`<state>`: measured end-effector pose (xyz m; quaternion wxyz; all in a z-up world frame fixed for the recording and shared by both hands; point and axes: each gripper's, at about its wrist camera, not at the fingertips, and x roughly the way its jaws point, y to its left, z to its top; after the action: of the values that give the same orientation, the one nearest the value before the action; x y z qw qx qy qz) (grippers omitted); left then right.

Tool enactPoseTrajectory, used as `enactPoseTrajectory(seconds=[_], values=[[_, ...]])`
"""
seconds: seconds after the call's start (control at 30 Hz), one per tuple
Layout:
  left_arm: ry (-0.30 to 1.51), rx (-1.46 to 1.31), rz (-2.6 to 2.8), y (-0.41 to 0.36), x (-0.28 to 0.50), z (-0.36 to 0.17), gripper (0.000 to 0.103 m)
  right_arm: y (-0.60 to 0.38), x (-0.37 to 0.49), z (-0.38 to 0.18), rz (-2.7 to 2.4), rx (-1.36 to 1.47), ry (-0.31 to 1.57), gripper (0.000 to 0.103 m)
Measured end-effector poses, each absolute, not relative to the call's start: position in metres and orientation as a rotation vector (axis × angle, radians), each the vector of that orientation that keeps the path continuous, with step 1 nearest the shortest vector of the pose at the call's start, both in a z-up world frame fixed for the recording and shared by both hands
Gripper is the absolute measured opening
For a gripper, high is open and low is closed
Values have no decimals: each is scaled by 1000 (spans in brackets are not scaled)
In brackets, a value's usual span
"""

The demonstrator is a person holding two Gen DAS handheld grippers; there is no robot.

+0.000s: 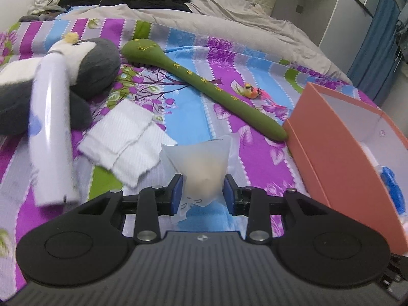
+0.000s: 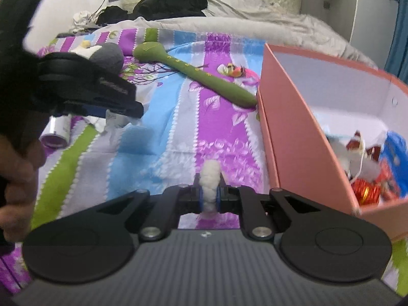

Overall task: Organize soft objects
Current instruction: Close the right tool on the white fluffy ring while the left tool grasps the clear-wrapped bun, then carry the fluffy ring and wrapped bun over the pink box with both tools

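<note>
The left tongs (image 1: 203, 193) are clamped on a soft, translucent white pouch (image 1: 201, 168), its blue pads (image 1: 177, 194) pressing the sides so it bulges upward between them, above the striped purple bedspread (image 1: 255, 158). At about 10 o'clock from the pouch lies a folded white cloth (image 1: 125, 140), and beyond that, near 9 o'clock, a white tube (image 1: 51, 127) lies across a grey and white plush penguin (image 1: 84, 68). A long green spoon-shaped cushion (image 1: 204, 81) runs diagonally across the bed, its thin end stopping just beside the pink box (image 1: 339, 153) at 3 o'clock. A small orange toy bird (image 1: 251, 90) sits near the cushion's far side.

The right tongs (image 2: 209, 195) are closed on a fluffy white cotton piece (image 2: 210, 178), held over the bedspread just left of the box, which stands open at 2 o'clock with red, white and blue items (image 2: 377, 168) inside.
</note>
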<state>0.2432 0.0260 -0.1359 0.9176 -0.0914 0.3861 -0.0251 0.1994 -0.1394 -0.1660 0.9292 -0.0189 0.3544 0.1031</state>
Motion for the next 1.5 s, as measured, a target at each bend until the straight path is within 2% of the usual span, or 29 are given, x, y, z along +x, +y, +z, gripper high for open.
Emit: enactPoseTrajectory(seconds=[0.47,0.77,1.13,1.5], values=[[836,-230,-57,23,151,-134,40,-153,159,-149,238,9,723,12],[839,-216,-97,3,140,-119,40,-173,143,-141,263,73,724,12],[794,-276,-174,-19,166,-60,40,-206,146,-86,311,104,627,12],[680,-179,-257,-67,182,15,41,-241,166,-30,286,59,485,12]])
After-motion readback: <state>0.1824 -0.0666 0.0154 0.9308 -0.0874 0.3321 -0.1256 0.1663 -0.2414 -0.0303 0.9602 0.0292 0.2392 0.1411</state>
